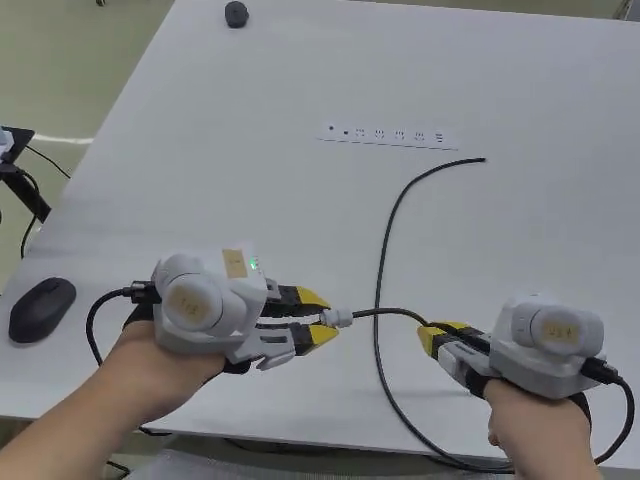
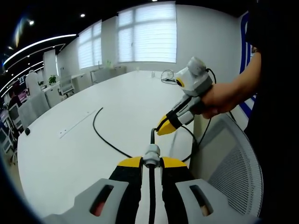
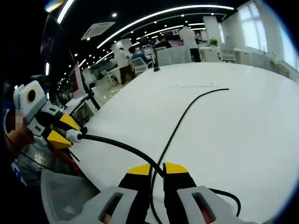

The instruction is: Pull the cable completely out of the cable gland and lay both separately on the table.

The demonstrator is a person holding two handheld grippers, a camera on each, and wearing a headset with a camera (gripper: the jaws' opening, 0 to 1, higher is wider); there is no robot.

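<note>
While the left tongs [image 1: 322, 316] clamp the white cable gland [image 1: 341, 318] above the worktop's [image 1: 520, 90] near edge, we see the right tongs [image 1: 432, 336] closed on the black cable [image 1: 380, 262], which runs into the gland.

Between your left gripper [image 1: 322, 318] and right gripper [image 1: 432, 338], the cable gland [image 1: 343, 318]; behind it on the table [image 1: 250, 150], the cable [image 1: 385, 240]; far left, a mouse [image 1: 41, 308].

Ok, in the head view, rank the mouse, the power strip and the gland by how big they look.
Largest, too close to split: strip (longer) and mouse (broader, nearer the camera).
Smallest by far: gland, in the left gripper.
</note>
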